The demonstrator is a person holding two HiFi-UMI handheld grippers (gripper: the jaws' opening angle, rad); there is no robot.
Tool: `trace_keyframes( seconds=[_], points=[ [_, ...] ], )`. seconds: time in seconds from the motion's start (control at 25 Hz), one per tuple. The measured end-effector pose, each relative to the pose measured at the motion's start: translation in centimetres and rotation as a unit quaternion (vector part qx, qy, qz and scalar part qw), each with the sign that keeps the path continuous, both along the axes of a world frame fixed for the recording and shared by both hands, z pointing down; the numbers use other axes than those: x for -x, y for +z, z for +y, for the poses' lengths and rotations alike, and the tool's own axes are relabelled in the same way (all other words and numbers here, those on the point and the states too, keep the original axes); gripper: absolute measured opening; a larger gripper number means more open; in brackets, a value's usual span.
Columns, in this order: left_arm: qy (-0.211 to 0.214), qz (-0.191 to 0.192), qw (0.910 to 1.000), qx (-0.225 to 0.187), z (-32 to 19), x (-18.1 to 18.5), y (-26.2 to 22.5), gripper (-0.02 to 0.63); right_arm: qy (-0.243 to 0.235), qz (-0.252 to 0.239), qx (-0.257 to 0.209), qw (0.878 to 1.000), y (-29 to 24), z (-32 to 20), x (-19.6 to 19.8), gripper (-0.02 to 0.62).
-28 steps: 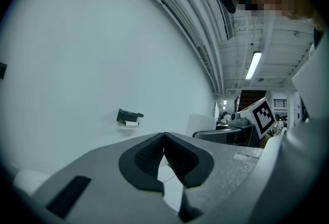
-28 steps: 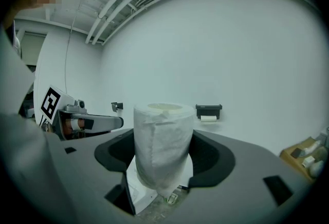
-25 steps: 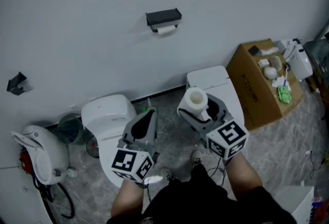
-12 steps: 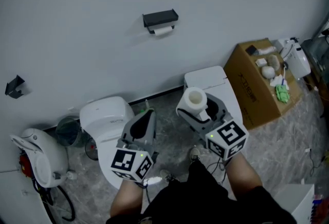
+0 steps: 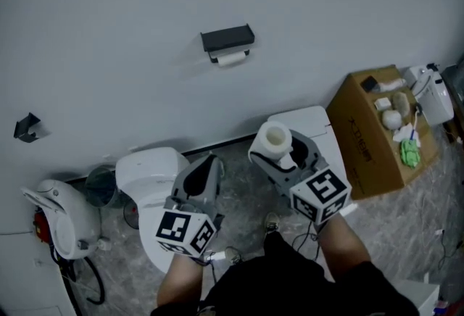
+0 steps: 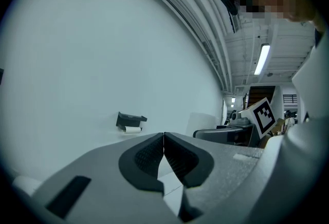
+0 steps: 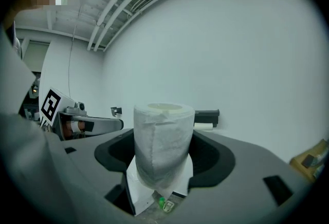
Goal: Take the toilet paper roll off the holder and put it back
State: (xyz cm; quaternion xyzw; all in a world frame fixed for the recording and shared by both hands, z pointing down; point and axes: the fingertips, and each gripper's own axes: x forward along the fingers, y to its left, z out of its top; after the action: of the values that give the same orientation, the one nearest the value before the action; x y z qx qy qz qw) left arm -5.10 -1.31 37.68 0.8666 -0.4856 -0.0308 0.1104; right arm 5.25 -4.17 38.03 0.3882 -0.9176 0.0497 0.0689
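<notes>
White wall fills the upper field. At its foot stand two white toilets, one left and one right, with a brown cardboard box of small items at far right. Left gripper: jaws pressed together, nothing between them. Right gripper: pads clamped on the toilet paper roll, which stands upright, core opening upward, well apart from the wall. Black holder: mounted on the wall ahead, with a thin white roll beneath its shelf.

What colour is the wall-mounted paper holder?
The holder is black; head view shows it best.
</notes>
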Motion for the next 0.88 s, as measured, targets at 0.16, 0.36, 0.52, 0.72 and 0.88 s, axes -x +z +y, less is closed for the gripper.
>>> trace_keyframes(
  seconds=[0.16, 0.36, 0.52, 0.72, 0.88],
  points=[
    [-0.021, -0.009, 0.9997, -0.007, -3.7, -2.5, -0.5, 0.005, -0.018, -0.007, -0.005, 1.0, -0.4, -4.1, -2.5, 0.308],
    [-0.044, -0.019, 0.9989, -0.004, -7.0, -6.0, -0.8, 0.005, -0.04, -0.02, -0.004, 0.999, -0.6, -7.9, -5.5, 0.308],
    [-0.057, -0.026, 0.998, -0.004, -9.0, -7.7, -1.2, 0.005, -0.05, -0.026, 0.0, 0.998, -0.8, -10.2, -7.3, 0.308],
    [-0.065, -0.024, 0.9976, 0.001, -10.8, -8.3, -1.3, 0.005, -0.057, -0.036, 0.007, 0.998, -0.5, -12.1, -8.2, 0.308],
    [-0.063, -0.022, 0.9978, 0.0, -12.5, -7.4, -0.9, 0.005, -0.054, -0.036, 0.011, 0.998, 0.0, -13.7, -7.5, 0.308]
  ],
)
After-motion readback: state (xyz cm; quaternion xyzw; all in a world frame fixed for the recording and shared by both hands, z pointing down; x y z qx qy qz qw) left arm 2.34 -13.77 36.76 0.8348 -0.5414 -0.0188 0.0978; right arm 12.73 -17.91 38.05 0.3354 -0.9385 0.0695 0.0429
